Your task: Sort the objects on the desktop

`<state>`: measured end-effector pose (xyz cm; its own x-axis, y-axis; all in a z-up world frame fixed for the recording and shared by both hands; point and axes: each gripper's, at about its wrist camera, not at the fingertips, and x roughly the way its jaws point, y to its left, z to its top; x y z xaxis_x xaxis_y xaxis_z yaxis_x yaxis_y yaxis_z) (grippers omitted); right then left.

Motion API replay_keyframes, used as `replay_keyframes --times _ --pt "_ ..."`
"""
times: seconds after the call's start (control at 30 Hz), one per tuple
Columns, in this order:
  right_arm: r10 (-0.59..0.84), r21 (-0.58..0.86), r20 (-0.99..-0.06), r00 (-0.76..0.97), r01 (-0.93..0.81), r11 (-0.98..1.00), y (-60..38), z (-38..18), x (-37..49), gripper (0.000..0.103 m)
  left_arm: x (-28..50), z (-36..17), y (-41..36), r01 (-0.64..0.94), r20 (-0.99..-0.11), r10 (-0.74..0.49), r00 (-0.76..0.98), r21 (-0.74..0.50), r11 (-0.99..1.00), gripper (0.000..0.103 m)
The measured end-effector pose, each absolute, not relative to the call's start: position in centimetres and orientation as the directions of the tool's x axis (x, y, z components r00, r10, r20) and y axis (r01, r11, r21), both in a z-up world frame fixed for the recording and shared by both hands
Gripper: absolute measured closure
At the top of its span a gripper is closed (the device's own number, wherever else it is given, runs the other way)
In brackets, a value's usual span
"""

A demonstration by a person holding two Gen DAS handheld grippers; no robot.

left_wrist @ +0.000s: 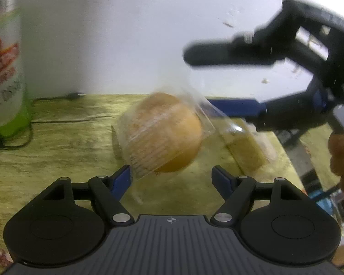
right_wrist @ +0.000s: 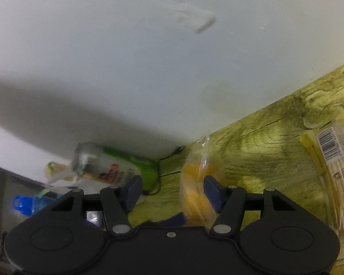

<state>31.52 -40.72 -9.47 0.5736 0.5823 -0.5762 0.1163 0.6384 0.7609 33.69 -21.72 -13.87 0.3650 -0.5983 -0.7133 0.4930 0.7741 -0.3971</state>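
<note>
Lying wrapped on the table [left_wrist: 57, 146], bagged bun [left_wrist: 165, 135] between gaping left gripper [left_wrist: 170, 178] pads, untouched; right gripper [right_wrist: 172, 190] parted, empty. Crowding nearby: green can [left_wrist: 6, 68], cracker pack [right_wrist: 337, 171].

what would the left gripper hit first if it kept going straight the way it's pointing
Most likely the wrapped muffin, which sits just ahead, between the left gripper's open fingers. The picture is blurred, so depth is uncertain.
</note>
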Motion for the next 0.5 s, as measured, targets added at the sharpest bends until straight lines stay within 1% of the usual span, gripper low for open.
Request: replay_keyframes --times 0.2,0.37,0.5 --pt "0.626 0.784 -0.54 0.563 0.066 0.617 -39.8 -7.7 31.8 0.044 32.9 -14.1 -22.0 0.51 -0.712 -0.632 0.305 -0.438 0.74 0.028" --pt "0.664 0.802 -0.533 0.524 0.061 0.595 -37.5 -8.3 32.4 0.044 32.0 -13.6 -20.4 0.474 -0.721 -0.622 0.304 -0.452 0.755 0.027" --pt "0.685 0.811 -0.529 0.501 0.061 0.581 -36.4 -8.6 32.4 0.044 32.1 -13.8 -19.0 0.423 -0.753 -0.588 0.294 -0.449 0.787 0.027"
